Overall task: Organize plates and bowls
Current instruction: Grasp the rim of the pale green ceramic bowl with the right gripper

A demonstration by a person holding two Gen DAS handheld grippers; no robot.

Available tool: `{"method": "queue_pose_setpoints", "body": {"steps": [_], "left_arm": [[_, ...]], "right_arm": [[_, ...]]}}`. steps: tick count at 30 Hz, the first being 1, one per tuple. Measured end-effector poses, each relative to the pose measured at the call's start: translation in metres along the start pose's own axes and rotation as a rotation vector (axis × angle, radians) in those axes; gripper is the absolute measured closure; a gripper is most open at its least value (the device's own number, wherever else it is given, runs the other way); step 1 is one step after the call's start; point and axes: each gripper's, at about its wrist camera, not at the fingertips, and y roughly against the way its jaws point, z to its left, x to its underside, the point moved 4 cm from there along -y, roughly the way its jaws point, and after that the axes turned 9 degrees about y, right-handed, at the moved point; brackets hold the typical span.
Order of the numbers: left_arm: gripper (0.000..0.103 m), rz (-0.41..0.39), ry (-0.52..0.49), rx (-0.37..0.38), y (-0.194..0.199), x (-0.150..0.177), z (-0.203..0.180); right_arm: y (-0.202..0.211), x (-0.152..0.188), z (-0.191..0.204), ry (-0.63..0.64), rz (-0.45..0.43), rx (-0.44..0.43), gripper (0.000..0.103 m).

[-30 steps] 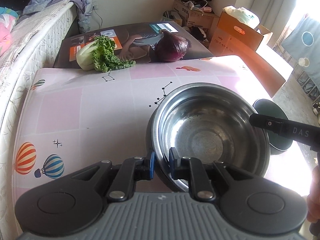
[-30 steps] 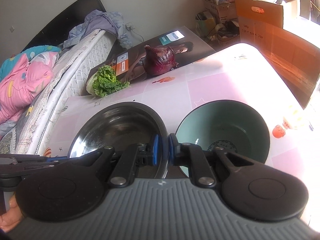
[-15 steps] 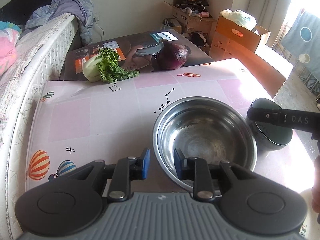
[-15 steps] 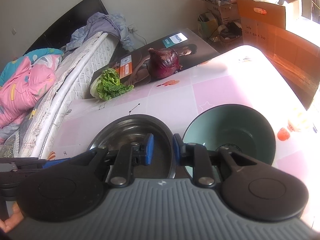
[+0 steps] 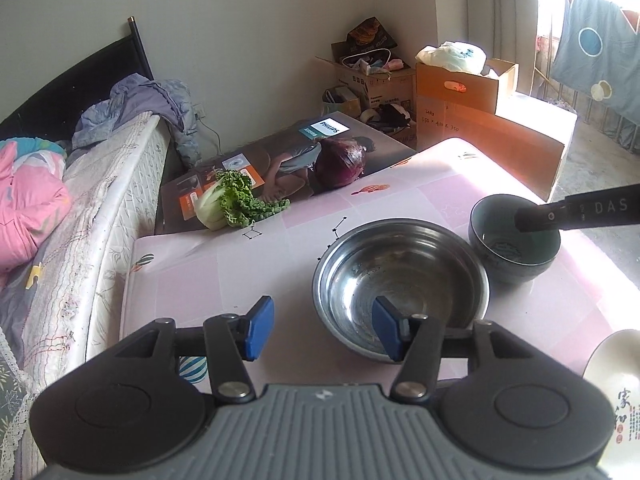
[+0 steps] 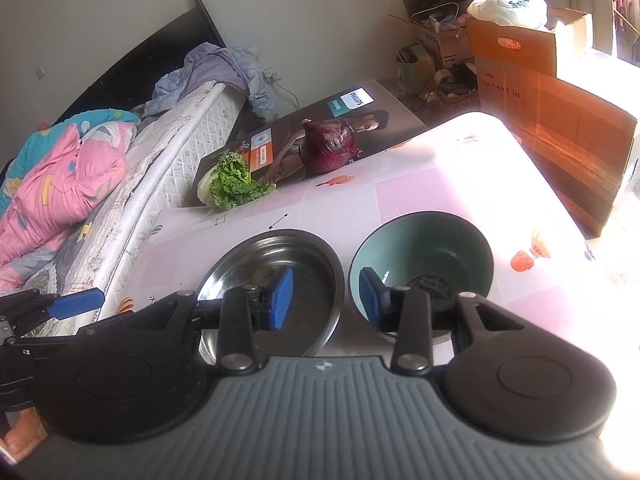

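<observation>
A steel bowl (image 5: 400, 280) stands on the pink table (image 5: 260, 264), with a dark green bowl (image 5: 516, 248) just to its right; both also show in the right wrist view, steel (image 6: 280, 272) and green (image 6: 424, 256). My left gripper (image 5: 322, 330) is open and empty, above the steel bowl's near left rim. My right gripper (image 6: 326, 298) is open and empty, above the gap between the two bowls. A white bowl (image 5: 616, 392) with red writing sits at the near right edge.
A leafy cabbage (image 5: 232, 204) and a red cabbage (image 5: 340, 164) lie at the table's far edge against a printed box (image 5: 256, 164). A bed (image 5: 80, 208) runs along the left. Cardboard boxes (image 5: 480, 100) stand at the far right.
Both grippers let go of the steel bowl's rim, opened wide and pulled back and up. The steel bowl now rests on the table beside the green bowl.
</observation>
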Motion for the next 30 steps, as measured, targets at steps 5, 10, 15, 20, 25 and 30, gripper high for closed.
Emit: {"method": "queue_pose_setpoints", "body": {"steps": [5,10,15,20,25,30], "left_arm": [[0.047,0.042,0.027,0.062,-0.006,-0.001,-0.013],[0.047,0.086,0.036,0.152,-0.024,-0.009,-0.043],[0.047,0.097,-0.014,0.180,-0.053,-0.031,-0.085],[0.060,0.125,0.008,0.197,-0.089,-0.055,-0.113],[0.075,0.159,-0.043,0.169,-0.121,-0.063,-0.138],[0.086,0.204,-0.057,0.144,-0.139,-0.059,-0.149]], "right_arm": [[0.020,0.006,-0.022,-0.027,-0.006,0.024,0.062],[0.031,0.011,-0.054,-0.082,-0.012,0.050,0.062],[0.026,0.021,-0.082,-0.123,0.009,0.052,0.062],[0.008,0.026,-0.098,-0.153,0.026,0.057,0.066],[-0.010,0.029,-0.116,-0.203,0.040,0.038,0.069],[-0.029,0.033,-0.126,-0.241,0.066,-0.002,0.077]]}}
